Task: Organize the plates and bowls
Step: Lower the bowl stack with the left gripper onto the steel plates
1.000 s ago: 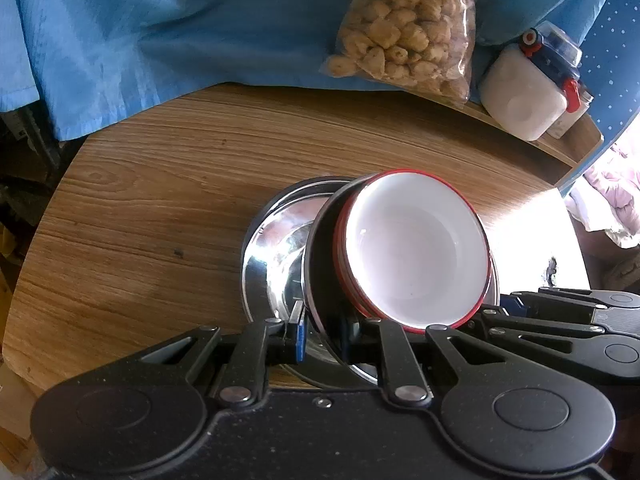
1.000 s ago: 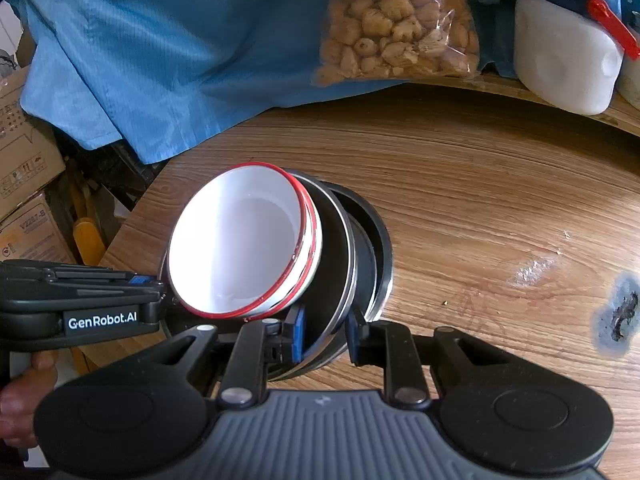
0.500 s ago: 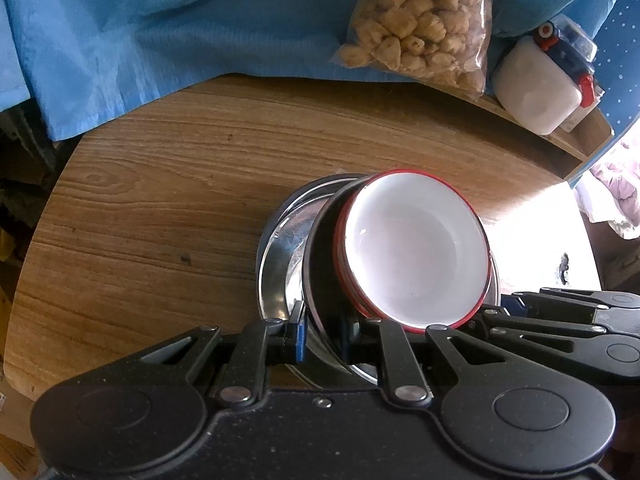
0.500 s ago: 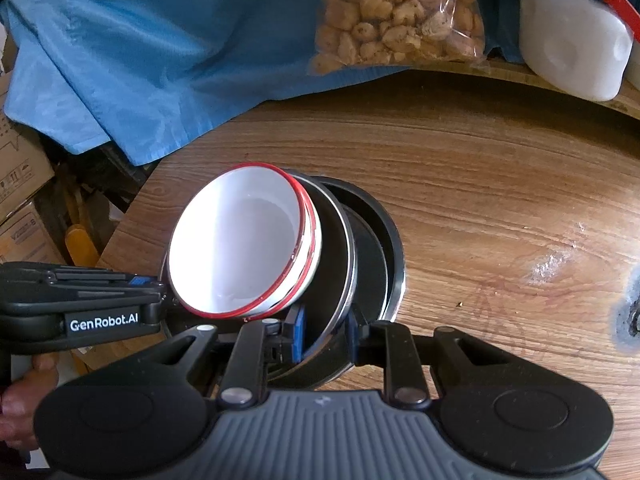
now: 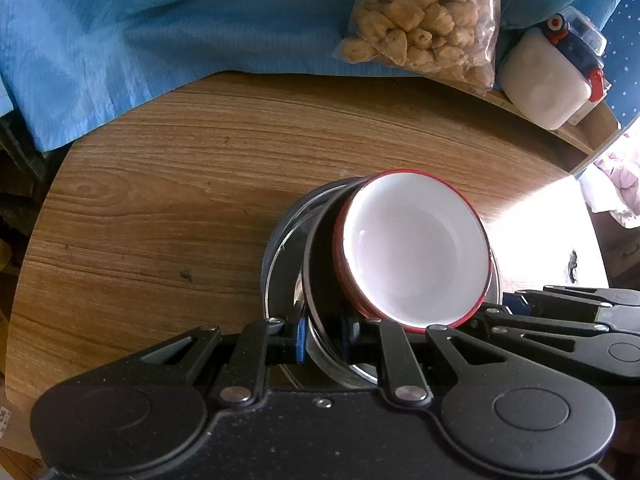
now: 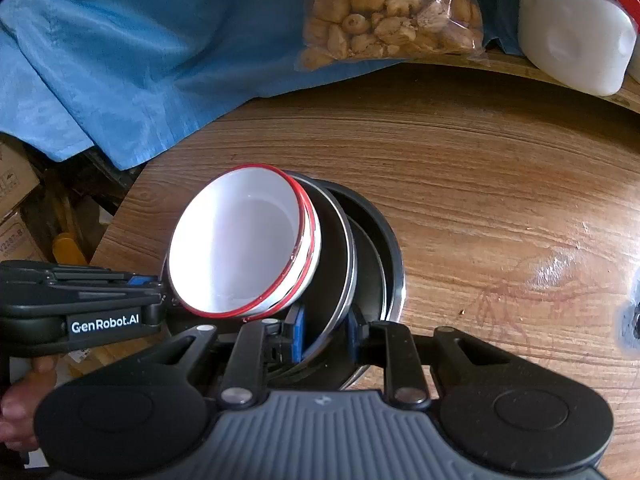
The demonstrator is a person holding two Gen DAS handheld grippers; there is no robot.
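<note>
The left gripper (image 5: 323,334) pointed forward, its blue-padded fingers (image 5: 299,336) drawn in close on either side of a thin metal rim. The right gripper (image 6: 324,332) was posed the same way, its pads (image 6: 298,334) pinching the opposite edge. Each gripper entered the other's view from the side. A bare hand (image 6: 22,404) gripped the left handle.

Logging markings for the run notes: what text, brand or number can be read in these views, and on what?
"GenRobot.AI": white letters on the left gripper, seen from the right wrist view.
"V2287-B", partly cut off: cardboard box at the left edge.
"436": sticker, lower left, left wrist view.
Nothing else readable.
</note>
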